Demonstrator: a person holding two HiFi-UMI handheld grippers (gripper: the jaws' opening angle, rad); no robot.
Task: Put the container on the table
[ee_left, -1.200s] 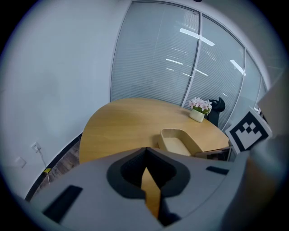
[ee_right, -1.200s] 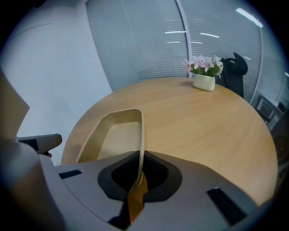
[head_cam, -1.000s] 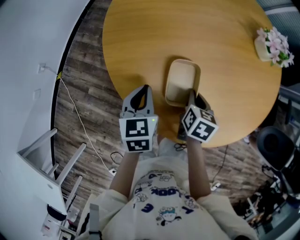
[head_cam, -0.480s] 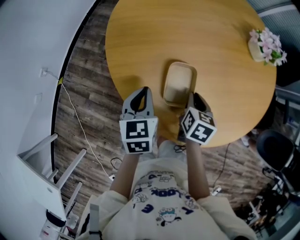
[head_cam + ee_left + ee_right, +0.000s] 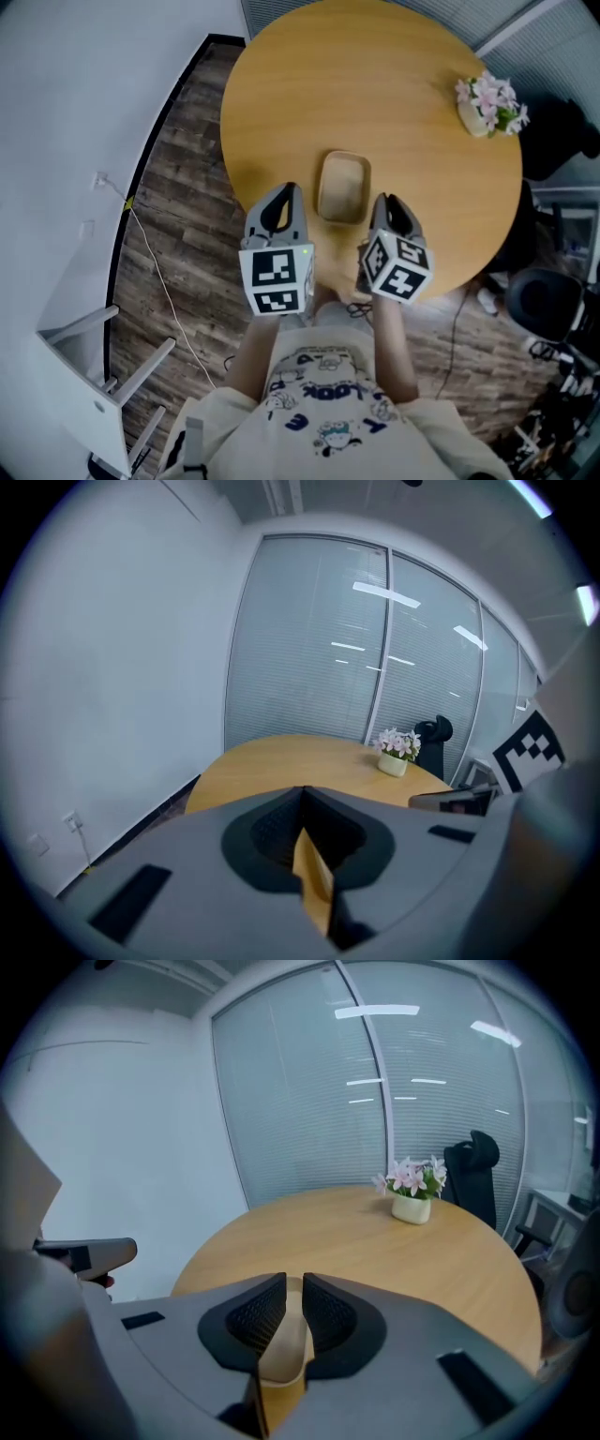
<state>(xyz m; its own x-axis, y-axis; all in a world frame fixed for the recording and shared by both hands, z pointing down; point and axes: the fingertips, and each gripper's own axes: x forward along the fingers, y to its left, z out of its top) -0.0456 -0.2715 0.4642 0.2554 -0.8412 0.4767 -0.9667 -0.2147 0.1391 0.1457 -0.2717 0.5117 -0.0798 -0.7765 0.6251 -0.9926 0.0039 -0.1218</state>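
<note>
The beige oblong container (image 5: 343, 186) lies on the round wooden table (image 5: 375, 84) near its front edge, and neither gripper touches it. My left gripper (image 5: 284, 191) hovers above the table's edge, just left of the container. Its jaws are shut with nothing in them (image 5: 302, 792). My right gripper (image 5: 386, 199) hangs just right of the container's near corner. Its jaws (image 5: 293, 1281) are shut but for a thin slit and grip nothing; only beige surface below shows through. Both gripper views look level across the table top.
A white pot of pink flowers (image 5: 486, 103) stands at the table's far right. It also shows in the left gripper view (image 5: 395, 753) and the right gripper view (image 5: 412, 1196). A black office chair (image 5: 548, 292) is at the right, a white rack (image 5: 94, 375) and a floor cable (image 5: 159, 267) at the left.
The head view has risen and drawn back, so table and container look smaller. The right gripper, which was against the container's near right rim, is now off it. The container stays on the table.
</note>
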